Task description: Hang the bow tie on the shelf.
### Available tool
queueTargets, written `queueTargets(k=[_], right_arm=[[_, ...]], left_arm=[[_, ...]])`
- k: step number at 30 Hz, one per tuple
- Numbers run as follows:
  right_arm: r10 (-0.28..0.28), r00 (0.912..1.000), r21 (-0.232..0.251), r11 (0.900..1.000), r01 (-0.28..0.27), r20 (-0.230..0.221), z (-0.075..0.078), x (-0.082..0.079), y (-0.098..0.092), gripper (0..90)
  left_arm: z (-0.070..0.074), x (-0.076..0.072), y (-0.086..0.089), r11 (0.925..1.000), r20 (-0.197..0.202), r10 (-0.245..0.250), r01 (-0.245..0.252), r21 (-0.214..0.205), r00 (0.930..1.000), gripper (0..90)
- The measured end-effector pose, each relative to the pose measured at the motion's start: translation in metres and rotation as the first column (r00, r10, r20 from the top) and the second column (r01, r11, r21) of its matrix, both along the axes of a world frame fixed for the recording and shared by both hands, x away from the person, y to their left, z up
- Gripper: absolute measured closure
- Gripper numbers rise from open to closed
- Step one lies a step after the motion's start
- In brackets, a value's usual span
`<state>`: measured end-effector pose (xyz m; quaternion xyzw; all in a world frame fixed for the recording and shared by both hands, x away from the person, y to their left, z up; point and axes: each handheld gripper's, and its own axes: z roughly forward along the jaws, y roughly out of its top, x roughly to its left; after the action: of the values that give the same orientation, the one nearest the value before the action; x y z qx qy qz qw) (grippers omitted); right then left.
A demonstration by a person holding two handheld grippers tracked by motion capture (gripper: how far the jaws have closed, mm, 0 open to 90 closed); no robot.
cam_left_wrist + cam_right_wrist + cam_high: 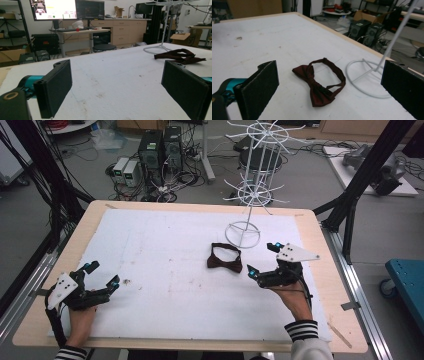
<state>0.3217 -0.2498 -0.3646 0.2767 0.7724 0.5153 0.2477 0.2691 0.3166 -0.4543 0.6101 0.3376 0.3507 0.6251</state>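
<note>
A dark red bow tie [224, 258] lies flat on the white mat, its strap looped behind it, just in front of the white wire rack's ring base [242, 234]. My right gripper [263, 258] stands open a short way right of the bow tie, jaws wide with nothing between them. In the right gripper view the bow tie [319, 81] lies between the two black jaws, farther off, beside the ring base [364, 77]. My left gripper [103, 273] rests open at the mat's left front, far from the bow tie [180, 56], nothing between its jaws.
The white wire rack [255, 165] rises tall from its base at the mat's back right, with spoked arms at two levels. The white mat [165, 270] covers most of the wooden table [45, 285]. Computers and cables lie on the floor beyond the far edge.
</note>
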Motion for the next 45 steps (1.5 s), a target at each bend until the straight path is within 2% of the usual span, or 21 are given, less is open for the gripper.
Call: queueTargets(k=[4,8,15,17,18,20,23,24,27,28,29,31,32,34,36,38,41,42,44,45], right_arm=[[0.025,0.9995,-0.033,0.9991,-0.026,-0.019,0.003,0.008,0.008,0.7],[0.058,0.9975,-0.104,0.9927,-0.062,-0.041,0.007,0.016,0.016,0.7],[0.105,0.9896,-0.151,0.9813,-0.119,-0.098,0.005,0.027,0.031,0.7],[0.118,0.9864,-0.162,0.9775,-0.136,-0.114,0.004,0.03,0.034,0.7],[0.123,0.9833,-0.181,0.9725,-0.146,-0.134,0.004,0.033,0.038,0.7],[0.131,0.9799,-0.182,0.9705,-0.158,-0.151,0.004,0.036,0.039,0.7],[0.16,0.9676,-0.203,0.9587,-0.199,-0.195,0.002,0.042,0.047,0.7],[0.175,0.9608,-0.217,0.9506,-0.222,-0.214,0.001,0.045,0.05,0.7],[0.19,0.9543,-0.232,0.9417,-0.244,-0.231,-0.001,0.05,0.057,0.8],[0.196,0.9472,-0.248,0.9334,-0.259,-0.254,-0.003,0.053,0.062,0.7],[0.196,0.9472,-0.248,0.9334,-0.259,-0.254,-0.003,0.053,0.062,0.7],[0.202,0.9443,-0.276,0.9215,-0.273,-0.26,-0.006,0.056,0.066,0.8],[0.207,0.9396,-0.289,0.9141,-0.285,-0.273,-0.007,0.057,0.069,0.8],[0.21,0.9395,-0.308,0.9058,-0.291,-0.271,-0.008,0.059,0.073,0.8],[0.223,0.9371,-0.299,0.9053,-0.301,-0.268,-0.008,0.06,0.078,0.8],[0.229,0.9368,-0.31,0.8995,-0.307,-0.265,-0.01,0.063,0.08,0.8],[0.227,0.9314,-0.312,0.8969,-0.314,-0.285,-0.012,0.067,0.082,4.2],[0.222,0.932,-0.319,0.8949,-0.312,-0.286,-0.013,0.068,0.083,4.5],[0.222,0.9288,-0.316,0.895,-0.315,-0.297,-0.014,0.072,0.084,4.5],[0.221,0.9285,-0.308,0.8986,-0.313,-0.298,-0.014,0.073,0.084,4.6]], left_arm=[[0.0,0.0,0.0,1.0,-0.001,0.001,-0.001,-0.002,1.0,10.1],[0.0,0.0,0.0,1.0,-0.001,0.0,0.0,-0.002,1.0,10.1],[0.0,0.0,0.0,1.0,-0.001,0.0,0.0,0.001,1.0,10.1],[0.0,0.0,0.0,1.0,-0.001,0.0,0.0,0.0,1.0,10.1],[0.0,0.0,0.0,1.0,0.0,0.001,-0.001,-0.003,1.0,10.1],[0.0,0.0,0.0,1.0,0.0,0.0,0.0,-0.003,1.0,10.1],[0.0,0.0,0.0,1.0,-0.001,0.001,-0.001,-0.004,1.0,10.1],[0.0,0.0,0.0,1.0,-0.001,0.001,-0.001,-0.003,1.0,10.1],[0.0,0.0,0.0,1.0,-0.003,0.001,-0.001,-0.003,1.0,10.1],[0.0,0.0,0.0,1.0,-0.002,0.001,-0.001,-0.004,1.0,10.1],[0.0,0.0,0.0,1.0,-0.001,0.001,-0.001,-0.003,1.0,10.1],[0.0,0.0,0.0,1.0,-0.002,0.001,-0.001,-0.004,1.0,10.1],[0.0,0.0,0.0,1.0,-0.002,0.001,-0.001,-0.004,1.0,10.1],[0.0,0.0,0.0,1.0,-0.001,0.001,-0.001,-0.003,1.0,10.1],[0.0,0.0,0.0,1.0,-0.001,0.001,-0.001,-0.004,1.0,10.1],[0.0,0.0,0.0,1.0,-0.001,0.001,-0.001,-0.004,1.0,10.1],[0.0,0.0,0.0,1.0,-0.003,0.001,-0.001,-0.004,1.0,10.1],[0.0,0.0,0.0,1.0,-0.008,0.001,-0.001,-0.005,1.0,10.1],[0.0,0.0,0.0,1.0,-0.008,0.002,-0.002,-0.006,1.0,10.1],[0.0,0.0,0.0,1.0,-0.008,0.003,-0.003,-0.006,1.0,10.1]])
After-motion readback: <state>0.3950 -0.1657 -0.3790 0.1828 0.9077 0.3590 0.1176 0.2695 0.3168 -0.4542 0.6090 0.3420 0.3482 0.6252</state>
